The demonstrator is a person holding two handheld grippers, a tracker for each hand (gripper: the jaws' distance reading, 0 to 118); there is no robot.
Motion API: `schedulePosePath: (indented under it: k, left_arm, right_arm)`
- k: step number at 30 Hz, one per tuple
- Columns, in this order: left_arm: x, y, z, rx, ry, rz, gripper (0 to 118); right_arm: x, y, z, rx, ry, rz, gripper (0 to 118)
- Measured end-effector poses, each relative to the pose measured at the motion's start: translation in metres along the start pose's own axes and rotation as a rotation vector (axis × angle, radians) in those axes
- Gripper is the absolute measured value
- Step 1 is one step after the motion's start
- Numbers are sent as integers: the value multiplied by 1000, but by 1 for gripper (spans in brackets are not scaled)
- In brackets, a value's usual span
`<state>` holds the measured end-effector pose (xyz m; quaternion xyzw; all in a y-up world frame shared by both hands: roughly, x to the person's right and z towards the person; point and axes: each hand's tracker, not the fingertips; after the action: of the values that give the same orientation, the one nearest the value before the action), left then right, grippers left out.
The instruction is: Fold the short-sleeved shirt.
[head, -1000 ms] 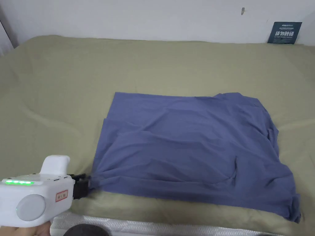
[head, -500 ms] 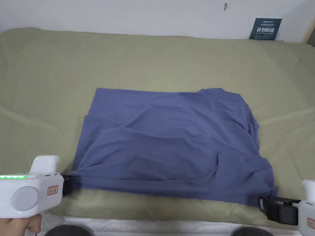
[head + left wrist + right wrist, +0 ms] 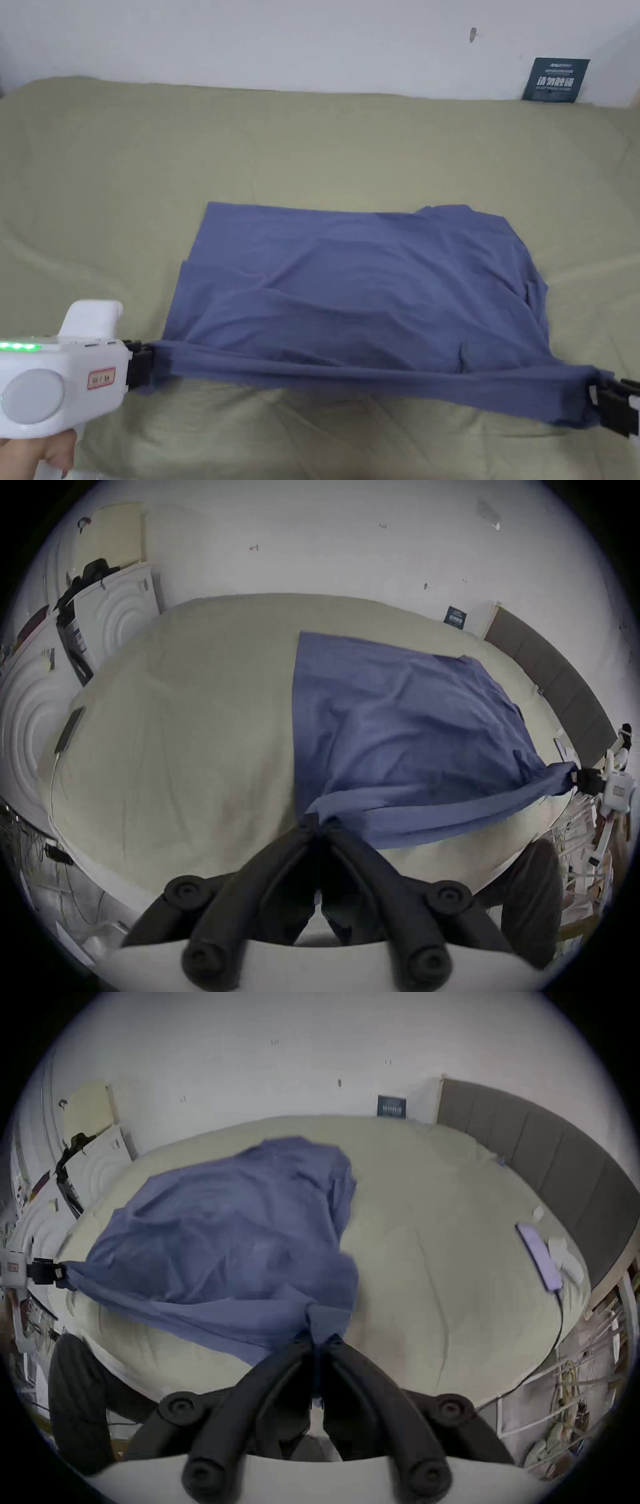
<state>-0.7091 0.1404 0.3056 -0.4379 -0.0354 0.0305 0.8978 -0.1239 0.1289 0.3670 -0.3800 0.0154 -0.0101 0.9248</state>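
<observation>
Olive bedding point(image 3: 312, 144) covers the bed. Along its near edge, the left gripper point(image 3: 140, 369) and right gripper point(image 3: 597, 400) each pinch a near corner of the blue shirt point(image 3: 362, 294), lifting that hem taut between them; the shirt's far part lies flat mid-bed, a dark sign point(image 3: 555, 80) on the wall beyond.

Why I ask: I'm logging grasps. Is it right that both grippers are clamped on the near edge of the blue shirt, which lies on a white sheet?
Only the sheet's colour is wrong: the head view shows an olive-green sheet under the blue shirt. The left gripper and right gripper are clamped on its near edge.
</observation>
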Motion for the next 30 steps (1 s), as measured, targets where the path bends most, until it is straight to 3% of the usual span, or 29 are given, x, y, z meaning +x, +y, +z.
schedulePosePath:
  k: [4,9,13,14,19,20,21,22,23,24,25,27,28,29,30]
  left_arm:
    - [5,49,-19,26,18,-46,0]
    - [11,101,-73,-13,27,-24,0]
    - [17,125,-116,-79,34,-11,0]
    - [17,129,-126,-93,33,-5,0]
    - [23,134,-151,-116,39,-15,3]
    - [23,133,-150,-102,25,-26,30]
    - [22,131,-149,-90,15,-25,72]
    - [21,129,-148,-106,23,-17,113]
    - [20,125,-138,-91,33,-5,118]
    - [18,127,-128,-37,35,4,112]
    - [14,125,-119,-35,44,0,108]
    - [13,118,-100,-2,101,-6,91]
    - [13,114,-91,12,122,-26,74]
    - [13,103,-90,13,130,-29,31]
    - [12,98,-85,13,123,-23,0]
  right_arm:
    - [-6,55,-18,41,-31,45,4]
    - [6,98,-82,-11,-21,20,4]
    - [29,112,-143,-87,-47,33,4]
    - [16,113,-139,-92,-66,40,4]
    - [22,113,-165,-148,-69,22,4]
    - [24,111,-165,-179,-59,9,14]
    - [26,110,-164,-186,-69,5,40]
    - [27,107,-164,-183,-81,4,76]
    - [28,103,-156,-166,-82,5,111]
    - [30,100,-147,-131,-86,3,118]
    - [33,98,-137,-93,-99,-9,115]
    - [39,89,-118,-83,-113,-35,93]
    - [41,84,-107,-50,-129,-51,70]
    - [43,78,-98,-24,-137,-69,26]
    - [45,76,-97,-26,-149,-77,0]
